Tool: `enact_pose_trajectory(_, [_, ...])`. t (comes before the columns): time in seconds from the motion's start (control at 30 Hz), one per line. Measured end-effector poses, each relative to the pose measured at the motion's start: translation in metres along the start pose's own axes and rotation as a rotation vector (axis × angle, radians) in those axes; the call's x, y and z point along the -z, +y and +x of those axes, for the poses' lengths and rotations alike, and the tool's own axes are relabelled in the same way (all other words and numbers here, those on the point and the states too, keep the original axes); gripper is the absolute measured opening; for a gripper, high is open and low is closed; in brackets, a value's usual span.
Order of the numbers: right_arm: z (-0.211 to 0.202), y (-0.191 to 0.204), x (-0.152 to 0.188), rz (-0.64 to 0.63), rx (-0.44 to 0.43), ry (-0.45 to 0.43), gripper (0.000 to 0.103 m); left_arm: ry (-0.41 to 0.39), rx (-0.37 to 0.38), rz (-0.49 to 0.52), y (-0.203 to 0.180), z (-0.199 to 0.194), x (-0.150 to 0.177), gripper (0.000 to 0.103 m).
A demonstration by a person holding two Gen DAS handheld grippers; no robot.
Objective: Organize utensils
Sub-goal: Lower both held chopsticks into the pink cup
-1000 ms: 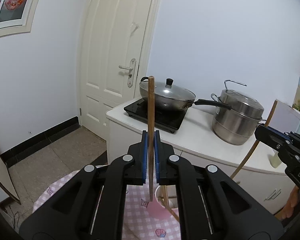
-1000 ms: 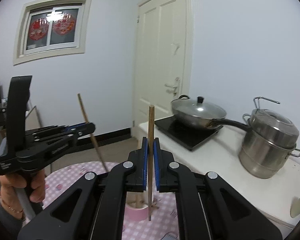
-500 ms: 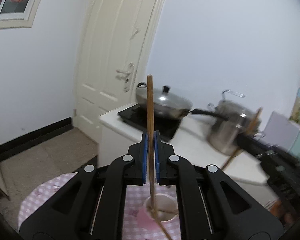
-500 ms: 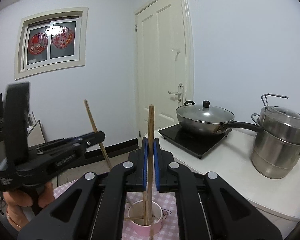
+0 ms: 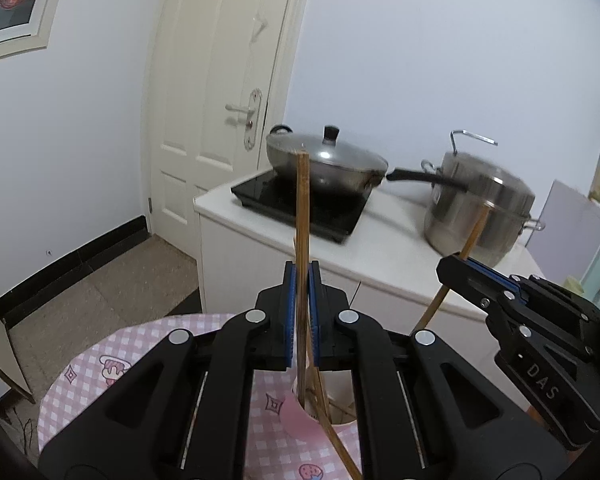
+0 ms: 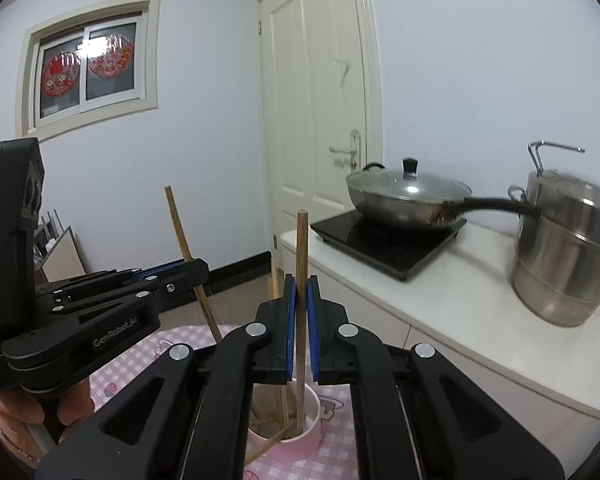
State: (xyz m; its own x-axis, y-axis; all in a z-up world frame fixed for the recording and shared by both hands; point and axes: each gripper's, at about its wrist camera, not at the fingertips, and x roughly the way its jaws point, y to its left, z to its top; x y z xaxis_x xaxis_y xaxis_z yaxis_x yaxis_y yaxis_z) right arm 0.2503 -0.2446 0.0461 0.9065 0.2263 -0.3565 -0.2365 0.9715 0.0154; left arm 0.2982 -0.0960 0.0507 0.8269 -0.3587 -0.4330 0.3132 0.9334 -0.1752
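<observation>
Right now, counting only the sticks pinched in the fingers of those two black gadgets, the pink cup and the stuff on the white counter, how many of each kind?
Held chopsticks: 2
Pink cup: 1
Lidded wok: 1
Steel steamer pot: 1
Black cooktop: 1
Total: 6
More sticks stand in the cup, too tangled to count.

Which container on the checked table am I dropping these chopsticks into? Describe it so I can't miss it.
Start at the round table with the pink checked cloth, in front of the white counter. Just below both grippers stands a pink cup with a white inside. It is the only container on the table, and it already holds several wooden chopsticks.
</observation>
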Motion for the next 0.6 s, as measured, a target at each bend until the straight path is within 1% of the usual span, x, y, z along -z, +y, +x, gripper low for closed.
enact_pose_trajectory(0.1, [0.007,-0.004,0.006,0.017,0.0,0.024,0.004,0.031,-0.001,0.02,-0.001,0.008,0.008,0.006])
enact_pose_trajectory(0.23, [0.014,-0.008,0.014,0.036,-0.004,0.057,0.004,0.069,0.015,0.028,0.002,0.014,0.016,0.007])
enact_pose_trajectory(0.6, [0.024,-0.01,0.027,0.051,0.001,0.114,0.005,0.143,0.017,0.076,0.001,0.022,0.024,0.007])
